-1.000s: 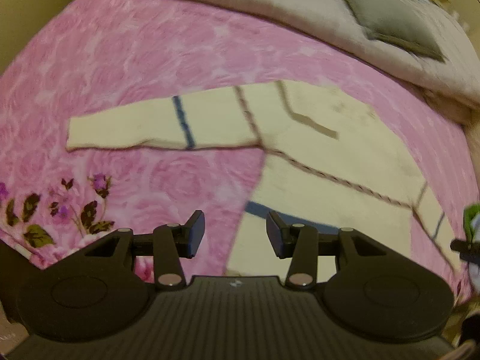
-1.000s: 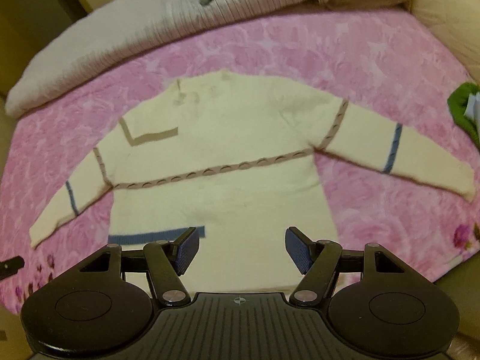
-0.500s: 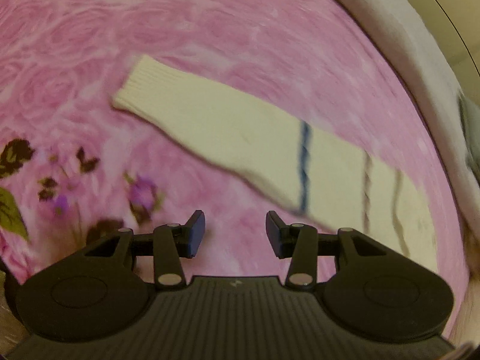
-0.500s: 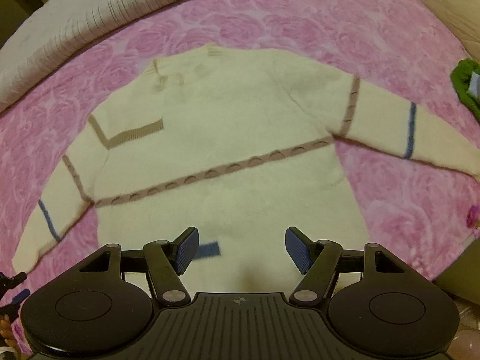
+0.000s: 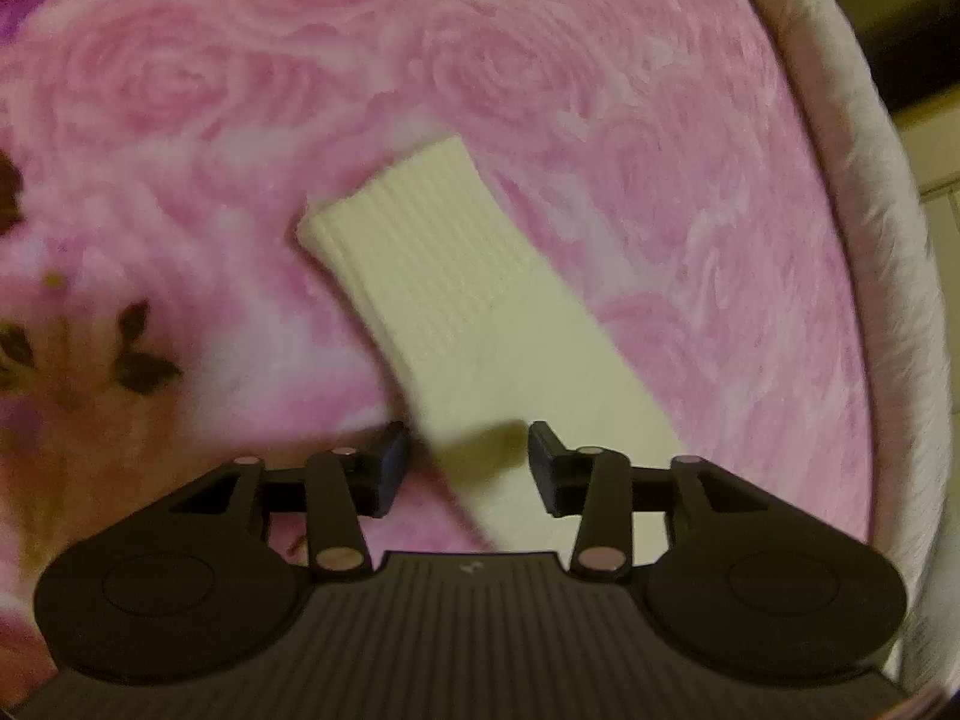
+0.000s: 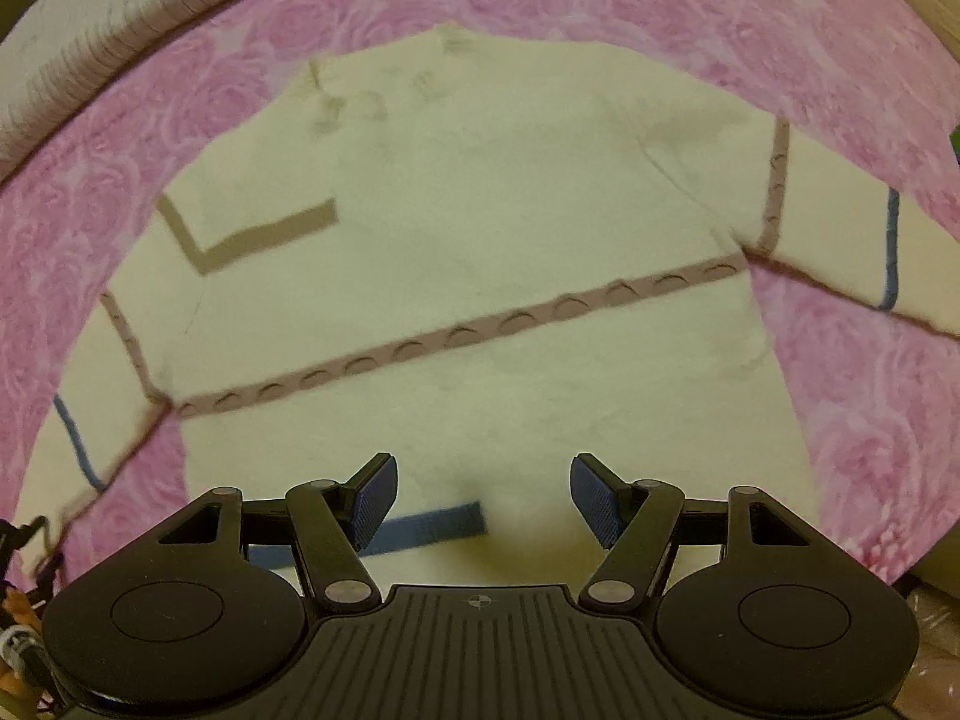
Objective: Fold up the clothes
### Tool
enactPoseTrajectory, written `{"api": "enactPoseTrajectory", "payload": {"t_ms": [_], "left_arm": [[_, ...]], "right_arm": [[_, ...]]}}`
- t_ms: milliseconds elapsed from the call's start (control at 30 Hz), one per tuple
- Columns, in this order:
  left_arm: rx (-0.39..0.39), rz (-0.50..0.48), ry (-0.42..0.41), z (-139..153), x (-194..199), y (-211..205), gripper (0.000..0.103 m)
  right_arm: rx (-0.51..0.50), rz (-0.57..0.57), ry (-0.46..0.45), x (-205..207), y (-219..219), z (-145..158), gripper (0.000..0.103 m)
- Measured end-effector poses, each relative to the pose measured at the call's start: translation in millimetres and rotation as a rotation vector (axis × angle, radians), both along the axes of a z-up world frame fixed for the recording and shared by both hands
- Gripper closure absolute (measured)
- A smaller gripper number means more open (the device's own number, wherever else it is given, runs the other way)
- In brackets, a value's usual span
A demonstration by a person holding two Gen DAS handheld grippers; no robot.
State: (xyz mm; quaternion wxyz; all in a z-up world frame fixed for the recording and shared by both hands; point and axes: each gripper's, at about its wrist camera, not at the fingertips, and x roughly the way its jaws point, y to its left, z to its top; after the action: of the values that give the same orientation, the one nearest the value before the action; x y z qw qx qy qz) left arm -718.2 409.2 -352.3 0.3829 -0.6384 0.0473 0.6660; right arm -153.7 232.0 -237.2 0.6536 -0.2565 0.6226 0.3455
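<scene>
A cream sweater (image 6: 468, 228) with brown and blue stripes lies flat and spread out on the pink rose blanket (image 6: 840, 432). My right gripper (image 6: 483, 495) is open and empty, hovering low over the sweater's hem near a blue stripe (image 6: 432, 528). In the left wrist view the sweater's sleeve (image 5: 480, 324) runs from its ribbed cuff (image 5: 408, 222) down between my fingers. My left gripper (image 5: 468, 462) is open, just above the sleeve, with nothing held.
A pale grey quilt (image 6: 108, 30) is bunched along the far side of the bed and shows at the right edge of the left wrist view (image 5: 876, 276). The blanket has dark flower prints (image 5: 132, 354) at the left.
My left gripper has moved along the sleeve toward its cuff and come down close over it. My right gripper has moved forward and lower over the sweater's hem. Both stay open.
</scene>
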Motion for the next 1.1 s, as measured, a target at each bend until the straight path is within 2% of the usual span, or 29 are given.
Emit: {"api": "enactPoseTrajectory", "payload": {"t_ms": [67, 167, 200, 300, 367, 433, 533, 633, 700, 800, 833, 867, 933, 1000, 1100], "left_arm": [[0.012, -0.006, 0.016, 0.4, 1.9, -0.7, 0.07], [0.026, -0.039, 0.047, 1.5, 2.6, -2.6, 0.09], [0.033, -0.05, 0.052, 1.3, 1.7, -3.5, 0.094], [0.054, -0.093, 0.08, 4.2, 2.3, -2.3, 0.099], [0.074, -0.145, 0.136, 14.0, 10.8, 0.5, 0.099], [0.13, -0.214, 0.206, 34.0, 27.7, 5.1, 0.1], [0.26, -0.394, 0.305, 80.8, 76.3, 6.9, 0.1], [0.428, -0.632, 0.319, 132.8, 152.7, -11.7, 0.1], [0.534, -0.787, 0.253, 159.2, 212.7, -36.3, 0.1], [0.602, -1.024, 0.053, 167.5, 300.4, -72.1, 0.095], [0.597, -1.092, -0.009, 162.7, 328.4, -83.9, 0.091], [0.554, -1.143, -0.044, 150.4, 354.0, -95.0, 0.088], [0.436, -1.232, -0.068, 122.4, 396.7, -114.2, 0.089], [0.33, -1.301, -0.041, 99.1, 419.6, -130.2, 0.089], [0.245, -1.315, 0.019, 82.0, 412.3, -137.4, 0.089]], "right_arm": [[-0.006, -0.014, 0.004, 5.3, -2.2, -3.8, 0.035], [-0.008, -0.017, 0.003, 13.2, -2.9, -8.3, 0.035], [-0.007, -0.015, 0.0, 16.0, -3.3, -9.6, 0.035], [-0.004, -0.002, -0.021, 26.1, -6.7, -13.3, 0.035], [-0.005, -0.001, -0.04, 37.6, -13.5, -18.1, 0.035], [-0.011, -0.007, -0.055, 50.4, -21.7, -23.3, 0.035], [-0.019, -0.066, -0.055, 74.4, -42.3, -26.8, 0.035], [-0.014, -0.121, -0.057, 95.6, -63.6, -21.2, 0.035], [-0.009, -0.151, -0.061, 109.5, -77.6, -15.5, 0.035], [0.012, -0.19, -0.075, 130.6, -96.1, -5.4, 0.035], [0.017, -0.202, -0.078, 136.5, -100.9, -3.4, 0.035], [0.023, -0.216, -0.082, 142.4, -106.0, -1.8, 0.035], [0.033, -0.24, -0.088, 153.8, -115.2, 0.9, 0.035], [0.045, -0.251, -0.091, 162.5, -123.0, 3.2, 0.035], [0.072, -0.259, -0.081, 170.9, -133.0, 2.2, 0.035]]}}
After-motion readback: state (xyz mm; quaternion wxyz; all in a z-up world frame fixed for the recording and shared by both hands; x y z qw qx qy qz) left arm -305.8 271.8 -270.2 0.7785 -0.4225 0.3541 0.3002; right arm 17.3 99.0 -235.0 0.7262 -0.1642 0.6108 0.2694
